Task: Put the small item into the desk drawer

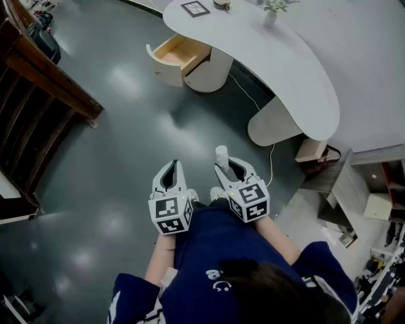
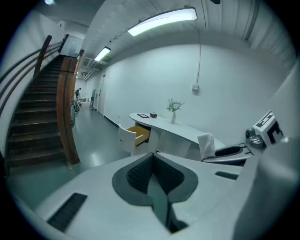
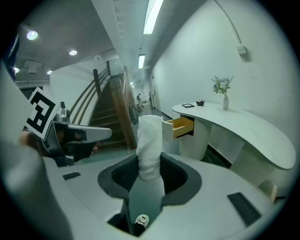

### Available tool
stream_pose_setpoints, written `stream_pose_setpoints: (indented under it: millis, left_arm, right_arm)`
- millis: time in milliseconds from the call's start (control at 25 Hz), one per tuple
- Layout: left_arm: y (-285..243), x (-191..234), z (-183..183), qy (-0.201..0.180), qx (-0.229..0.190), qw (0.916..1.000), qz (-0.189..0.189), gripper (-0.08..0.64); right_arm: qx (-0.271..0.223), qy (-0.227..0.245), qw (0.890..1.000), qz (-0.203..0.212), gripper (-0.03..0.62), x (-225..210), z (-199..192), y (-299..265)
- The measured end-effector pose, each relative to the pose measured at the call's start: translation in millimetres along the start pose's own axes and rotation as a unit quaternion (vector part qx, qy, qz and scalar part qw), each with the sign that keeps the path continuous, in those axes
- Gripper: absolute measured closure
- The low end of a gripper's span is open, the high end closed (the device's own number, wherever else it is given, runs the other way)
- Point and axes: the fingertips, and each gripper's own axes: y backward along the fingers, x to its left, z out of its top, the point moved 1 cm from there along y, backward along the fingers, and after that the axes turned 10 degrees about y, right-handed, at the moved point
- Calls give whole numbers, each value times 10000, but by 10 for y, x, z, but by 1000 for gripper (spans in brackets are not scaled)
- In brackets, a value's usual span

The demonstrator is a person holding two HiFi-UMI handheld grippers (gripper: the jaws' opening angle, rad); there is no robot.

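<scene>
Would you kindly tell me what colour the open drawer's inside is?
Light wooden tan; the drawer shows best in the head view.

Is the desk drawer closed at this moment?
No, the drawer stands pulled out from the desk, and its wooden inside shows.

dark object (image 3: 200,102) on desk (image 3: 243,126) too small to identify, staircase (image 1: 25,126) cut off at edge

No words or numbers can be read anywhere. Black-and-white square code markers cover the left cube (image 1: 169,216) and the right cube (image 1: 250,202). Another framed marker (image 1: 195,8) lies on the desk (image 1: 297,69). White print (image 1: 217,279) on the person's blue shirt (image 1: 215,247) is illegible.
</scene>
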Motion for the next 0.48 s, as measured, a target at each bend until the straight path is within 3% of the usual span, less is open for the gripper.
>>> stream_pose_setpoints:
  millis: [240, 480]
  left_arm:
    - [-9, 167, 50, -184, 11, 9998, -119, 557]
    - [-17, 291, 29, -259, 69, 9995, -157, 557]
  right_arm:
    - [-36, -89, 9998, -145, 448, 113, 3, -110]
    - [-68, -561, 9978, -342, 447, 110, -68, -167]
